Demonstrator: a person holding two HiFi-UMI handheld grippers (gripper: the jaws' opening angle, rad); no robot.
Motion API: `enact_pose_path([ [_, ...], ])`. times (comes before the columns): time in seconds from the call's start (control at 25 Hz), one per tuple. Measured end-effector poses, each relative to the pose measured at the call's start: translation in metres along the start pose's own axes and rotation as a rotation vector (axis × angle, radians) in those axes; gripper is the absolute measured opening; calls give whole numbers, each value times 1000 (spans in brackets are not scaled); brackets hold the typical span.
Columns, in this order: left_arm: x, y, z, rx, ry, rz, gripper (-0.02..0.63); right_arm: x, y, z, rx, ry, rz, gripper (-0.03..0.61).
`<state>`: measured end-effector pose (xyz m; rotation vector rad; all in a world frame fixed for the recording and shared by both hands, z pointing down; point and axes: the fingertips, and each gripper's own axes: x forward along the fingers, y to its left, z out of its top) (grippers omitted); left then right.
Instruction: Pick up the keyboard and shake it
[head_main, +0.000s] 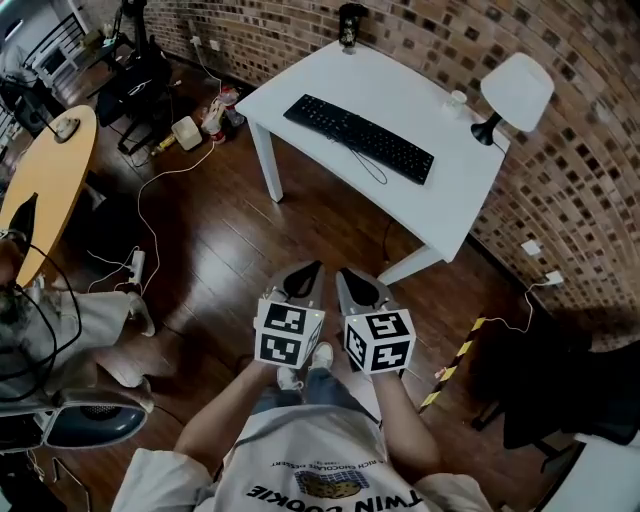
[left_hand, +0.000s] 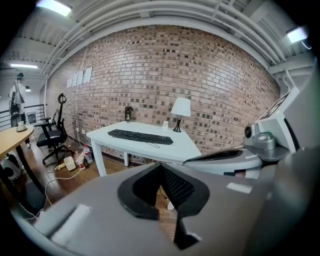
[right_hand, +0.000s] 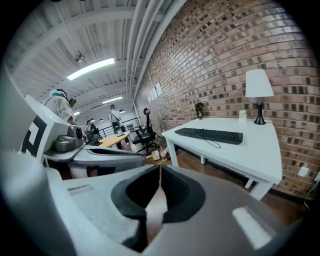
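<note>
A black keyboard (head_main: 358, 137) lies on the white table (head_main: 300, 85) by the brick wall, its cable looping off the near side. The left gripper view shows the same keyboard (left_hand: 140, 136) far ahead, and so does the right gripper view, with the keyboard (right_hand: 209, 135) well beyond the jaws. Both grippers hang side by side over the wooden floor, well short of the table. My left gripper (head_main: 306, 271) is shut with nothing in it. My right gripper (head_main: 351, 277) is shut and empty too.
A white lamp (head_main: 513, 94) and a small cup (head_main: 457, 99) stand at the table's far right. A dark figurine (head_main: 350, 24) sits at the back edge. Cables, bottles and a power strip lie on the floor at left, near a round yellow table (head_main: 45, 180).
</note>
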<state>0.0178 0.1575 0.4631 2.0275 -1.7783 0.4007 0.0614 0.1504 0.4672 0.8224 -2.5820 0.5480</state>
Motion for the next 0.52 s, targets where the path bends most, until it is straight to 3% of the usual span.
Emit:
enact_pose_path([
  [0.52, -55, -6, -2, 13, -48, -65, 8, -26, 49, -1, 10, -42, -33, 12],
])
